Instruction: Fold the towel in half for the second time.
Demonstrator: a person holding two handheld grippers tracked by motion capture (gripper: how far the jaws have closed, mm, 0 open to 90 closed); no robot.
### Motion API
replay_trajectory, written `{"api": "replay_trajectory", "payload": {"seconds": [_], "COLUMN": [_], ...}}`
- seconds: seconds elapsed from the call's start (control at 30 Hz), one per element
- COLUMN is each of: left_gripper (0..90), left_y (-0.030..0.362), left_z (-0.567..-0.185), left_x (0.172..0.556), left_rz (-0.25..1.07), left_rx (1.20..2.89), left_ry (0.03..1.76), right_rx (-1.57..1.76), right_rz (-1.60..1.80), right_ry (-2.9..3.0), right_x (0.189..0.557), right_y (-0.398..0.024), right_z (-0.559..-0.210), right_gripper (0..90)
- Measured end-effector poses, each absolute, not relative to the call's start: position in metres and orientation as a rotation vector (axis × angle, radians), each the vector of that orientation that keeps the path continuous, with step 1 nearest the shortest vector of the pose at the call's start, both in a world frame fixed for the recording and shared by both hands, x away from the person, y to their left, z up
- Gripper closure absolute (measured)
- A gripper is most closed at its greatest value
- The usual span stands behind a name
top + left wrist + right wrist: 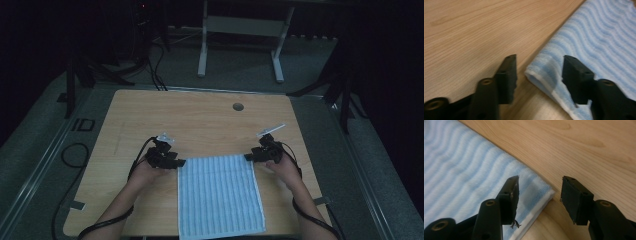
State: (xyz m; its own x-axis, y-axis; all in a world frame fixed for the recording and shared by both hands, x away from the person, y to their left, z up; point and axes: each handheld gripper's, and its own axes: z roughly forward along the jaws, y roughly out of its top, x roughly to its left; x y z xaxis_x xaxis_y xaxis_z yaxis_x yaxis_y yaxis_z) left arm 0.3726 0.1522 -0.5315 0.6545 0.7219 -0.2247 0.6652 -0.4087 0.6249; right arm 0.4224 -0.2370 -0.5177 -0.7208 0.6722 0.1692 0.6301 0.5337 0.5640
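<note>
Blue-and-white striped cloth (220, 195) is lying flat on the near half of the wooden table (200, 115), its near edge reaching the table's front rim. I am taking the cloth as the reference for all positions.

At the cloth's far left corner (536, 72) I am positioning my left gripper (175, 162). Its jaws are standing apart, straddling that corner, and the pads are not pressing on the fabric; the corner is lifting slightly off the table.

At the cloth's far right corner (541, 190) I am positioning my right gripper (252, 156). Its jaws are likewise spread, one over the fabric and one over bare wood just beside the corner, pinching nothing.

Judging progress: the approach to both far corners is appearing complete. Closing on the corners, and whatever fold or lift is following, is remaining. Beyond the cloth, a round cable hole (238, 106) is sitting well apart, near the table's far edge.
</note>
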Motion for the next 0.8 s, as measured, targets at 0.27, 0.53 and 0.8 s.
{"api": "replay_trajectory", "payload": {"seconds": [0.27,0.53,0.8], "left_gripper": [67.4,85.5,86.6], "left_y": [0.143,0.14,0.14], "left_z": [-0.542,-0.538,-0.524], "left_x": [0.371,0.379,0.409], "left_rz": [0.084,0.111,0.169], "left_rx": [2.254,2.191,2.119], "left_ry": [1.045,1.064,1.1], "right_rx": [1.124,1.091,1.162], "right_rz": [0.864,0.859,0.901], "right_ry": [2.739,2.703,2.655], "right_x": [0.426,0.428,0.452], "right_y": [-0.227,-0.226,-0.23], "right_z": [-0.533,-0.523,-0.514], "right_gripper": [70.1,85.0,84.9]}}
